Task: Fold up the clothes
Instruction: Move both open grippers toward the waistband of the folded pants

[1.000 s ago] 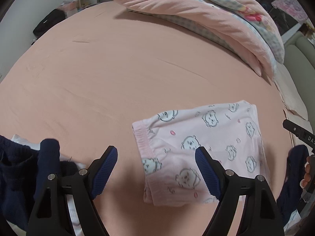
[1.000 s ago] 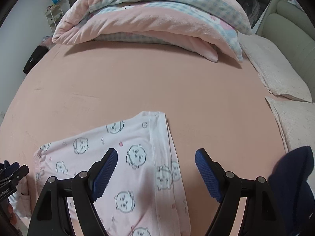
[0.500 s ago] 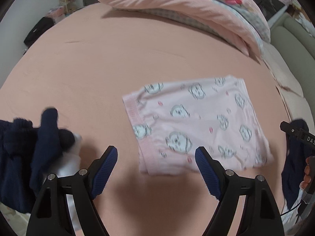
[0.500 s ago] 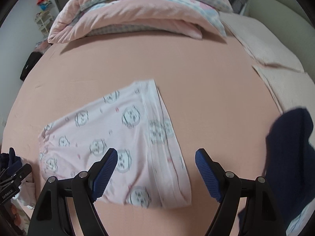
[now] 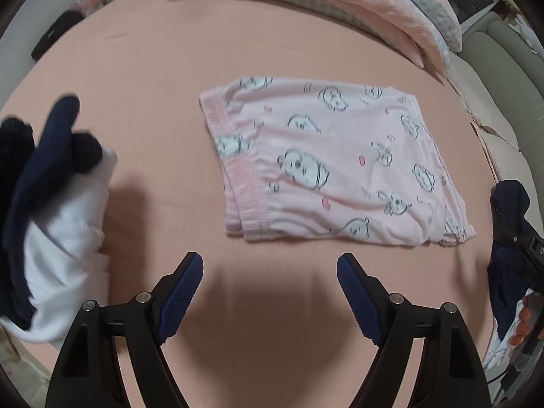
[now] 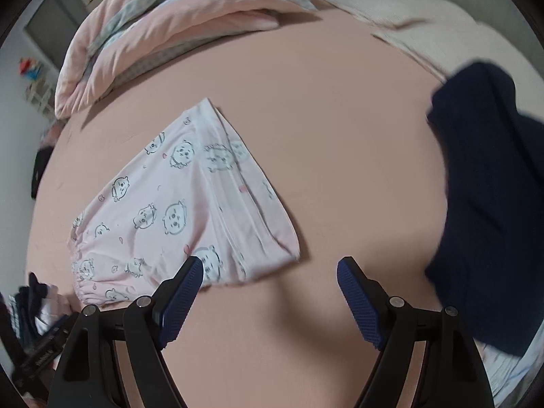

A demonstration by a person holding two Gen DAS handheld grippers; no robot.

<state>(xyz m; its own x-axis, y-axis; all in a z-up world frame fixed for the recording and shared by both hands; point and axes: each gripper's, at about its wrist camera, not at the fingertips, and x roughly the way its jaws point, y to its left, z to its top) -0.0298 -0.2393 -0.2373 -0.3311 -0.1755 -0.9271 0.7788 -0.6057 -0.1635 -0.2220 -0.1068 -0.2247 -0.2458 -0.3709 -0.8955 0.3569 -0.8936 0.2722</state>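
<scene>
Bed with a peach-pink sheet (image 5: 142, 68); rolled pink quilt (image 5: 357, 3) along the top edge of both views, cream couch cushions at the upper right. Task item: the pink printed shorts (image 5: 326, 166), folded into a flat rectangle, lie on the sheet at centre-right of the left wrist view, and at centre-left of the right wrist view (image 6: 183, 210). Change over the last second: the shorts have slid up and away in both frames, and were between the jaws of each tool before; both tools have pulled back from them, the right one also rolling, so its frame now tilts. Judgement: this piece looks finished and released, and the next garment is due. Left hand-held gripper (image 5: 270, 292): jaws wide, nothing between them, only bare sheet and shadow below. Right hand-held gripper (image 6: 270, 294): jaws equally wide, empty; its left pad overlaps the shorts' lower edge in the picture, contact not evident. Outward: a navy-and-white clothes pile (image 5: 51, 210) at the left edge of the left view, a navy garment (image 6: 486, 204) at the right of the right view.
</scene>
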